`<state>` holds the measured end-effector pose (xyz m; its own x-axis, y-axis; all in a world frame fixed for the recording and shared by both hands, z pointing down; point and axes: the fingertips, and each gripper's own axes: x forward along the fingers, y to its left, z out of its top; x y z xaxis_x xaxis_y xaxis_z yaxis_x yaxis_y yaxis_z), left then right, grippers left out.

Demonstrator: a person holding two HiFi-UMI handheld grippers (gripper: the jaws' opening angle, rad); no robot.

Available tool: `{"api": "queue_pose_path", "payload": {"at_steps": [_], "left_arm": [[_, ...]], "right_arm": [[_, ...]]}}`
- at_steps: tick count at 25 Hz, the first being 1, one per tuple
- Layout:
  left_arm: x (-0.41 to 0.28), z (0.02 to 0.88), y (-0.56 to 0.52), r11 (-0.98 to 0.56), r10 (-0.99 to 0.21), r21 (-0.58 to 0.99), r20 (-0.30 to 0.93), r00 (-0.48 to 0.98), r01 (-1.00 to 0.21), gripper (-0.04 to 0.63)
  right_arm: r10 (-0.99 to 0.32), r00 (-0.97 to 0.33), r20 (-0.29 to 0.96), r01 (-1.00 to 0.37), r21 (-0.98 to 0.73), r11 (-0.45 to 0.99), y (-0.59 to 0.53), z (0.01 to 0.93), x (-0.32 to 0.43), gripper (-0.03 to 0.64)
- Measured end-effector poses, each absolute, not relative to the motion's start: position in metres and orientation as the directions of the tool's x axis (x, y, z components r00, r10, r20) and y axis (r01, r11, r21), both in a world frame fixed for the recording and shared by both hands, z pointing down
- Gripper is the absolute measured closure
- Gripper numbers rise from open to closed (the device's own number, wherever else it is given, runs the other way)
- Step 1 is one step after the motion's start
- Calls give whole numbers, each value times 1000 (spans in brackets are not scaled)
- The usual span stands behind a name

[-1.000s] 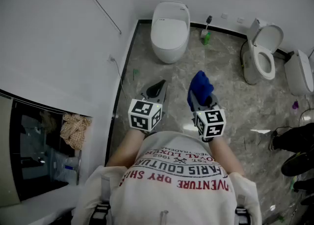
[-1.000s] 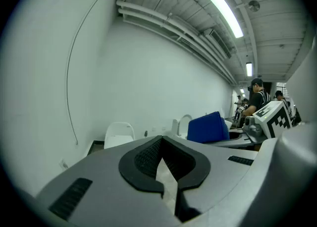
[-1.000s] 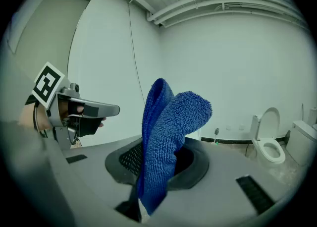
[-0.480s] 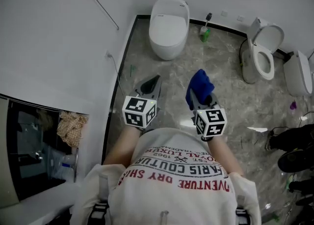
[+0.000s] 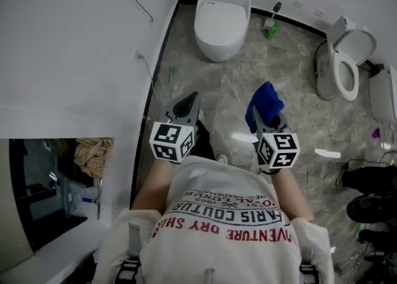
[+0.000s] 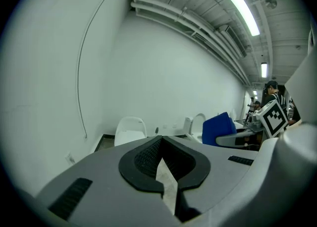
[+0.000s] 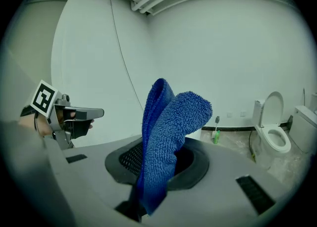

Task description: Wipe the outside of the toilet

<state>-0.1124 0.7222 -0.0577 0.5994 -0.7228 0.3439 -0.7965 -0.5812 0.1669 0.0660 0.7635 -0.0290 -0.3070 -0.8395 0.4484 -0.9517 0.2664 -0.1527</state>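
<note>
Right gripper (image 7: 157,174): jaws clamped on a folded blue cloth (image 7: 166,132) that stands up out of them.
Left gripper (image 6: 163,166): jaws drawn together, nothing between them.
Toilet (image 5: 222,19): far, by the left wall, lid down, well apart from both grippers. A second toilet (image 5: 344,66), lid up, stands far right.
Doing it well: get close first, then lay the cloth's broad face flat on the shell — steady grip, long strokes.

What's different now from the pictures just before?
The person stepped forward: a dark shoe now shows beside the left gripper, and the closed white toilet sits higher in the head view. Unchanged: the right gripper stays shut on the blue terry cloth, the left one shut and empty.
</note>
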Motion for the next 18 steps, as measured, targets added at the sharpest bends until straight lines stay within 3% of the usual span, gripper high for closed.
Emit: {"api": "queue_pose_path", "payload": {"at_steps": [8, 18], "left_arm": [[-114, -30, 576, -580, -709, 199, 354, 610, -790, 591], [-109, -43, 335, -680, -609, 230, 351, 711, -696, 591]], "right_arm": [[-838, -265, 476, -964, -128, 232, 629, -7, 75, 534], [-858, -104, 503, -993, -98, 63, 412, -13, 84, 534]]}}
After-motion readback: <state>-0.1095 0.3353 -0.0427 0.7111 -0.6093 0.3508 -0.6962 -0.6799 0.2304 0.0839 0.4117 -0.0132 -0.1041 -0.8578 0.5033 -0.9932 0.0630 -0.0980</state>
